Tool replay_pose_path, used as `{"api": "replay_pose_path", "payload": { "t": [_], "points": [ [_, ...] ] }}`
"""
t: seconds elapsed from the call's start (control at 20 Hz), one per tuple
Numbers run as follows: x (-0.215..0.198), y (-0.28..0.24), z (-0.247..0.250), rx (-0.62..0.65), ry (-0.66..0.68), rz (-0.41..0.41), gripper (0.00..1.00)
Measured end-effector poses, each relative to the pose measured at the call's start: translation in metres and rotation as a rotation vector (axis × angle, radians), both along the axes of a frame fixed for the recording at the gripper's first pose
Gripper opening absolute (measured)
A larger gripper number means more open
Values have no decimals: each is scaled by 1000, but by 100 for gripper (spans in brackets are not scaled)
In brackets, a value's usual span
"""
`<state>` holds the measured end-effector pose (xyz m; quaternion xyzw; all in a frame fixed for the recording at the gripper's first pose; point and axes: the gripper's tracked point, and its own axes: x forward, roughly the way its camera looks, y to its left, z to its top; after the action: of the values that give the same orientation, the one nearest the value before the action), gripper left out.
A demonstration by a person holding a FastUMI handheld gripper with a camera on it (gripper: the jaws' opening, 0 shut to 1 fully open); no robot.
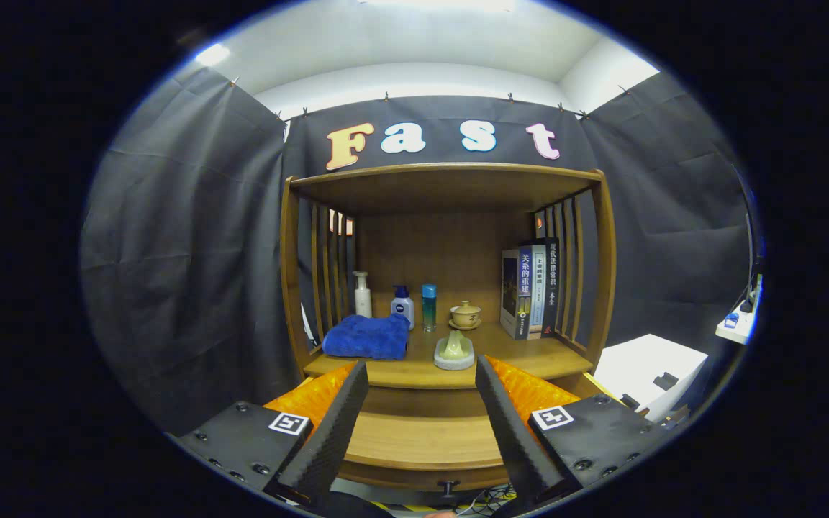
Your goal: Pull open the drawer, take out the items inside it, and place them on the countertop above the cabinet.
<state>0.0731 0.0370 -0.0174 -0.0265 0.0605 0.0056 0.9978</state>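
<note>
The gripper (pixel 422 374) hovers before a wooden cabinet (pixel 605 273), jaws spread wide apart, holding and touching nothing. The inner jaw faces carry a ridged, foam-like texture.

Between and below the jaws lies the drawer (pixel 425 442): a smooth, wood-grained front with a small dark knob (pixel 447 488) at its lower edge. Whether it is pulled out at all cannot be told, and its contents are hidden.

Just beyond the jaw tips runs the counter (pixel 529 356), a flat wooden surface under a slatted-sided hutch. On it, left to right:
- a folded blue towel (pixel 367 337), plush;
- behind it, a white pump bottle (pixel 362 295);
- a white bottle with a blue cap (pixel 403 306);
- a slim teal bottle (pixel 429 306);
- a lidded ceramic cup on a saucer (pixel 465 315);
- nearer the front edge, a pale green piece on a round white base (pixel 455 350);
- upright books (pixel 529 288) against the right slats.
</note>
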Motion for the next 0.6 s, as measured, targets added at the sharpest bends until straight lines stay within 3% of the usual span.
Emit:
{"api": "replay_pose_path", "payload": {
  "t": [0.6],
  "points": [
    [-50, -27, -55, 22, -29, -49, 97]
  ]
}}
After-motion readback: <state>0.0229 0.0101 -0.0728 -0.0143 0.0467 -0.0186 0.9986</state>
